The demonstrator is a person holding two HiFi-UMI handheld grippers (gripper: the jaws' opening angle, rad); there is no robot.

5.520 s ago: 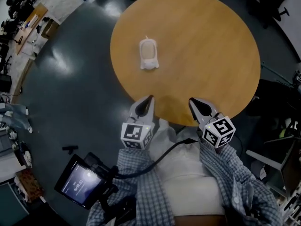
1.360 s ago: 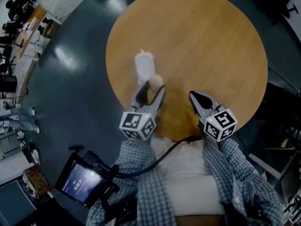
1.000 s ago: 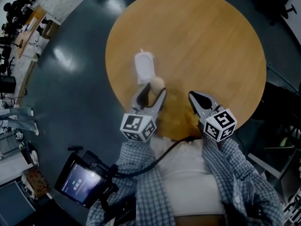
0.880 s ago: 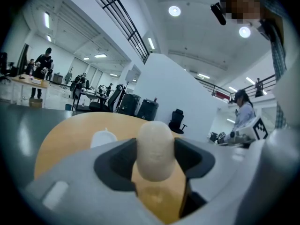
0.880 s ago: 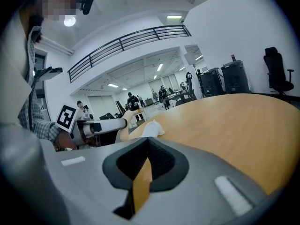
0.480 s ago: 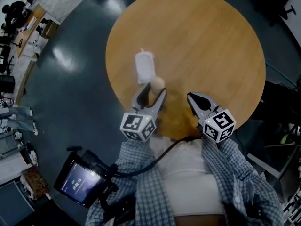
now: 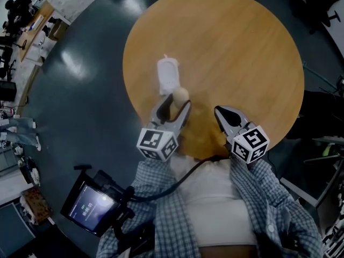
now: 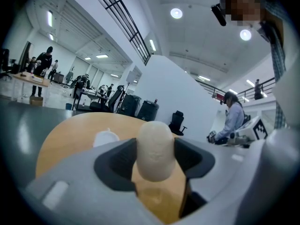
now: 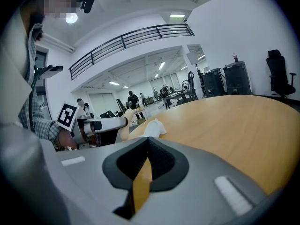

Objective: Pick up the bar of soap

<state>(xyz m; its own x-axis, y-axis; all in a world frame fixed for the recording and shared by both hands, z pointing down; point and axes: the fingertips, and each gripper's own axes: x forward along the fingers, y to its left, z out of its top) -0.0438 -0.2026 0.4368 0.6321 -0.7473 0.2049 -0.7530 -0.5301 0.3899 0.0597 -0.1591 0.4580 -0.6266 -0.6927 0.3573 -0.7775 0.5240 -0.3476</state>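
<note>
The cream oval bar of soap (image 7: 180, 94) (image 8: 154, 149) stands upright between the pads of my left gripper (image 7: 175, 102), which is shut on it. It is held just above the near part of the round wooden table (image 7: 236, 47). The empty white soap dish (image 7: 168, 74) (image 8: 106, 138) lies on the table just beyond the soap. My right gripper (image 7: 218, 110) hovers over the table's near edge, shut with nothing in it. In the right gripper view the soap dish (image 9: 153, 128) and the held soap (image 9: 124, 125) show to the left.
Dark grey floor surrounds the table. A tablet (image 7: 90, 204) hangs at the person's left hip, with a cable running up to the left gripper. Desks and clutter (image 7: 27, 20) stand at the far left, and office chairs beyond the table.
Several seconds ago the soap lay in the dish and my left gripper was at the table's edge; now that gripper holds the soap off the dish. Over the last second nothing has moved.
</note>
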